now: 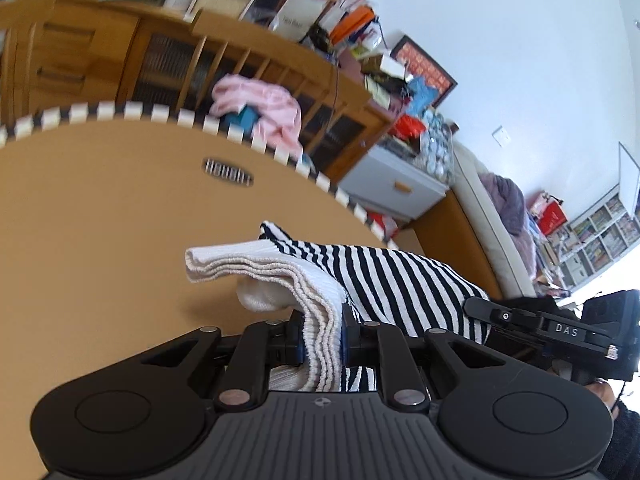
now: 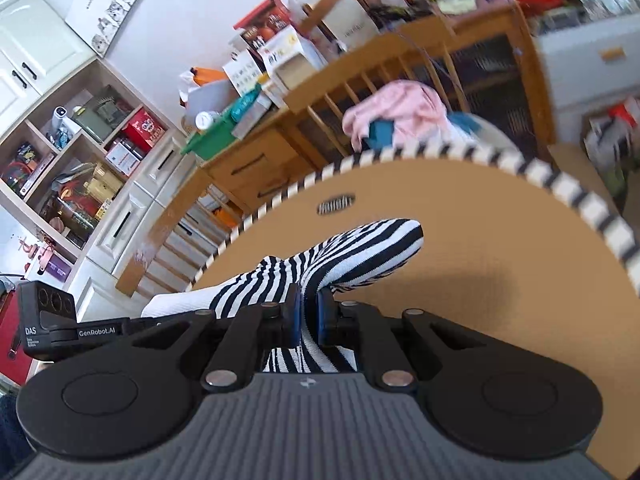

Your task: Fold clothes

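The striped garment [image 1: 400,280] is held clear above the tan worktop [image 1: 100,240], the left gripper [image 1: 323,336] clamped on its bunched white ribbed hem and the right gripper [image 2: 308,316] clamped on a gathered striped part. It appears to be stretched between both pairs of jaws so it can be laid flat for a fold. Its black-and-white knit is seen rumpled, with one striped end sticking out past the right jaws.

The right gripper [image 1: 480,312], seen from the left wrist camera, carries "DAS". The left gripper [image 2: 168,320], seen from the right wrist camera, carries "DAS" and "GenRobot.AI". The oval label on the table [image 2: 460,264] is too blurred to read.
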The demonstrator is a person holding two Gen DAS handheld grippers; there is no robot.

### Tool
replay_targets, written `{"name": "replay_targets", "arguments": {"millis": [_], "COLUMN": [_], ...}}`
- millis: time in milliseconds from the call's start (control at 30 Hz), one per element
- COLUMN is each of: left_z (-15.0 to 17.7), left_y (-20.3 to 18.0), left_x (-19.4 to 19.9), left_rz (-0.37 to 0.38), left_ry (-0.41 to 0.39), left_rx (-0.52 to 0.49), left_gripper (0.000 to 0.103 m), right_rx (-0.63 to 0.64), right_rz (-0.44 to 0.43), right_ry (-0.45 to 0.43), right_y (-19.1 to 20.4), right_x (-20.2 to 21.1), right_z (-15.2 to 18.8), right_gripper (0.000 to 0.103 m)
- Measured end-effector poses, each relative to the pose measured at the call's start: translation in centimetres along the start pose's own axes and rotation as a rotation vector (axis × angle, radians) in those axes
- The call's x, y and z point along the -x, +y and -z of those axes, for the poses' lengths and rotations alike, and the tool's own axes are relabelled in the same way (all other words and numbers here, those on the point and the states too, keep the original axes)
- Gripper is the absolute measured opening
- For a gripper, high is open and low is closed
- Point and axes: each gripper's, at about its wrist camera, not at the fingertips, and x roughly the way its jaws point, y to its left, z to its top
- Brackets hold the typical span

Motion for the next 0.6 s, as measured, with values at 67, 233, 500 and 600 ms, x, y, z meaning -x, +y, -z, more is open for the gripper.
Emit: {"name": "replay_targets", "arguments": {"millis": [67, 233, 500, 600], "left_z": [-2.7, -9.3, -11.8, -10.3], "left_y": [-0.7, -1.8, 3.3, 3.9], "left_x": [-1.7, -7.4, -20.1, -19.2], "left_rz": [-0.020, -0.069, -0.391, -0.482], "left_ry": [-0.017, -0.047, -0.011, -0.111], "left_rx": [-0.016, -0.039, -0.025, -0.066], "left_gripper": [0.016, 0.016, 0.027, 0.025], "right_rx": [0.019, 0.004, -0.161, -0.090], "right_rz": [-0.001, 0.018, 0.234, 0.281], "right_ry": [-0.011, -0.026, 0.004, -0.025], "right_y": [-0.8, -5.0, -16.2, -17.4], "right_x": [-1.0, -4.6, -15.0, -14.7], "right_z": [-2.9, -9.4, -12.0, -10.8], "right_gripper": [0.007, 0.007, 0.014, 0.019]}}
